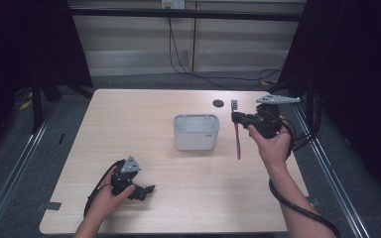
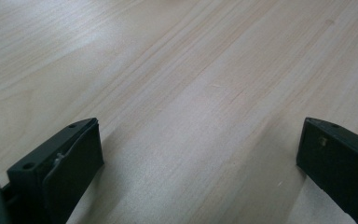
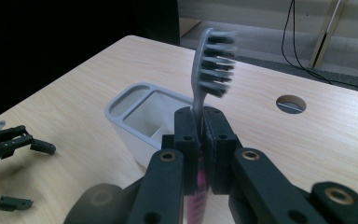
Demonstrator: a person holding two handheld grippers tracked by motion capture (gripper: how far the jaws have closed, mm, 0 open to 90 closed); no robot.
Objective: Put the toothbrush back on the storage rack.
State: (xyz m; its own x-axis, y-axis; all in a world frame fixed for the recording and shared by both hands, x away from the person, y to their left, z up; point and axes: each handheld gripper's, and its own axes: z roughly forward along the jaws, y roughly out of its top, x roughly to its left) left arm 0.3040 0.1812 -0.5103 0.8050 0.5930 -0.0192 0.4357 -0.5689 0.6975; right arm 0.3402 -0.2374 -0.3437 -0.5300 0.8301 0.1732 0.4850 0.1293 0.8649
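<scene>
My right gripper [image 1: 237, 118] is shut on a toothbrush [image 1: 236, 136] with a grey head and pink handle, held upright just right of the white holder [image 1: 196, 132]. Its bristled head [image 3: 214, 63] rises above the clamped jaws [image 3: 201, 135] in the right gripper view, and the pink handle hangs below them. The white holder [image 3: 140, 119] stands beyond, with a divider inside. My left gripper [image 1: 146, 192] rests on the table near the front left, jaws spread wide over bare wood [image 2: 200, 154], nothing between them.
The wooden table [image 1: 129, 124] has a round cable hole [image 1: 218, 103] behind the holder. Black cables run across the floor at the back. Metal rails flank the table on both sides. The left gripper [image 3: 4, 158] lies at the lower left of the right gripper view.
</scene>
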